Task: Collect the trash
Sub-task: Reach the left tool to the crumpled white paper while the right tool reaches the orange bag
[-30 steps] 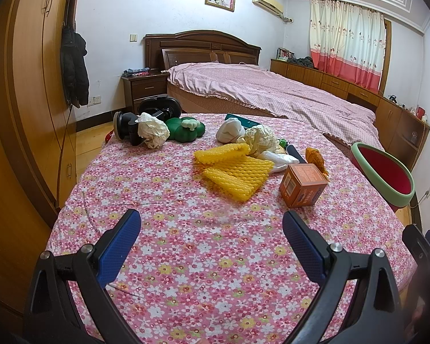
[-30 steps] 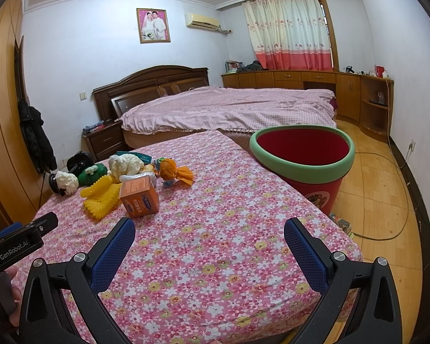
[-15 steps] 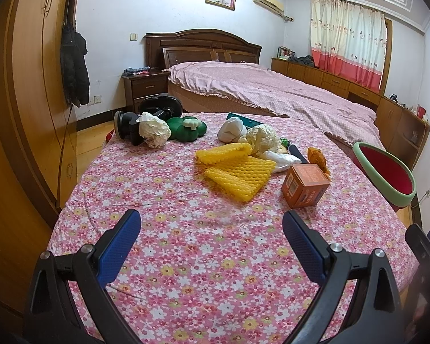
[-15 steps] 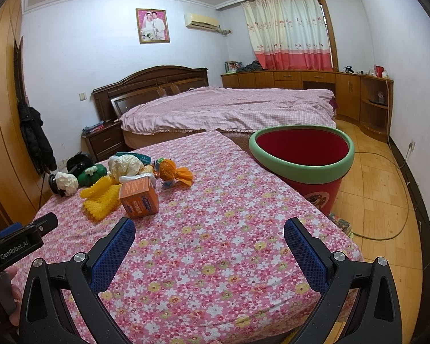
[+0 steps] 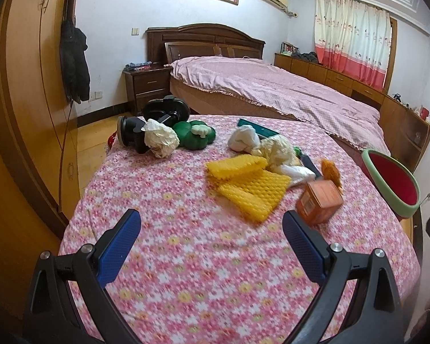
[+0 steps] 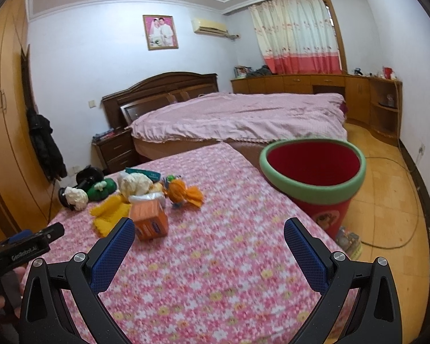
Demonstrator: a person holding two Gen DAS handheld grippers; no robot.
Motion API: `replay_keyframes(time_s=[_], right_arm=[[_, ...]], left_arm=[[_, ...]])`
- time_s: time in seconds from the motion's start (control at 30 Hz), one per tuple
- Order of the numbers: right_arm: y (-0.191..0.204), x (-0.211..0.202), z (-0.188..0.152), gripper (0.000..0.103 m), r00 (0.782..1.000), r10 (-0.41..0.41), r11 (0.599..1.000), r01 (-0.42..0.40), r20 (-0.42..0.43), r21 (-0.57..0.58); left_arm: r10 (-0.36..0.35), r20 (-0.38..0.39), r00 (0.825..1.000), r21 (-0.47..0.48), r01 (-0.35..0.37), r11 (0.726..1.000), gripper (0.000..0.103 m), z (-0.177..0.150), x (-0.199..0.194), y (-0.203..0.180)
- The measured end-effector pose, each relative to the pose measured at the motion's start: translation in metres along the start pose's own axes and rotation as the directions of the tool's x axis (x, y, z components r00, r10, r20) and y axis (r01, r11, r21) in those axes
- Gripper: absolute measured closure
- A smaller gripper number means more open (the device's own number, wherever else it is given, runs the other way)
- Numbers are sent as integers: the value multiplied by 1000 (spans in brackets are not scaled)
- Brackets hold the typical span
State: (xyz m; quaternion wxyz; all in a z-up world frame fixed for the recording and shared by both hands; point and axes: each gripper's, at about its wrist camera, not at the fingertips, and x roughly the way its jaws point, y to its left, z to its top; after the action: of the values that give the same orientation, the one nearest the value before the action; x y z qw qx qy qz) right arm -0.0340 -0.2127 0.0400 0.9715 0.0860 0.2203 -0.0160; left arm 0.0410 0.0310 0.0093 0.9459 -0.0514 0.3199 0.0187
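Trash lies on a floral-clothed table [image 5: 186,258]: yellow foam netting [image 5: 249,186], an orange carton [image 5: 319,200], crumpled white paper [image 5: 160,140], a white plastic wad [image 5: 275,149] and an orange wrapper [image 5: 331,172]. A red bin with a green rim [image 6: 315,172] stands off the table's right side. My left gripper [image 5: 212,238] hovers open over the near cloth, short of the netting. My right gripper [image 6: 209,243] is open too, its left fingertip [image 6: 120,240] just in front of the orange carton [image 6: 149,220]. Neither holds anything.
Black dumbbells [image 5: 146,123] and a green plush [image 5: 195,134] sit at the table's far left. A wardrobe [image 5: 23,100] with a hung black coat flanks the left. A pink-covered bed [image 6: 238,114] lies beyond. A cable runs across the wooden floor [image 6: 392,200] on the right.
Both grippers have moved forward toward the trash pile, so the carton and netting appear closer. Both stayed open.
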Motion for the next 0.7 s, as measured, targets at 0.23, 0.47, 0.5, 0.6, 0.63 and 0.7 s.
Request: replay_keyframes(time_s=[0.23,0.47,0.5,0.6,0.63,0.7], right_arm=[[-2,24,20,0,999,22,1000,-22,-27,4],[-3,67,31,0,989,-7,1000,7,-145,2],[-3,74,33,0,986,-3,1000,3,-168,1],[-3,91,36,0,978,-14,1000,11,-206,-15],[-3,97,38,0,975,-31,999,28,-218,-20],[-4,106,39,0,973,-32,999,30,-228,-16]], left_arm=[[30,-40,999,1,-30,1000,5,31,31,20],[77,-77,994,-30,-79,996,9,61,77,46],[76,-87,993,-41,-80,996,9,64,85,49],[80,-109,991,-82,-90,993,13,72,106,59],[82,-116,990,-93,-93,991,15,74,114,62],[79,-130,988,-111,-94,989,16,77,128,66]])
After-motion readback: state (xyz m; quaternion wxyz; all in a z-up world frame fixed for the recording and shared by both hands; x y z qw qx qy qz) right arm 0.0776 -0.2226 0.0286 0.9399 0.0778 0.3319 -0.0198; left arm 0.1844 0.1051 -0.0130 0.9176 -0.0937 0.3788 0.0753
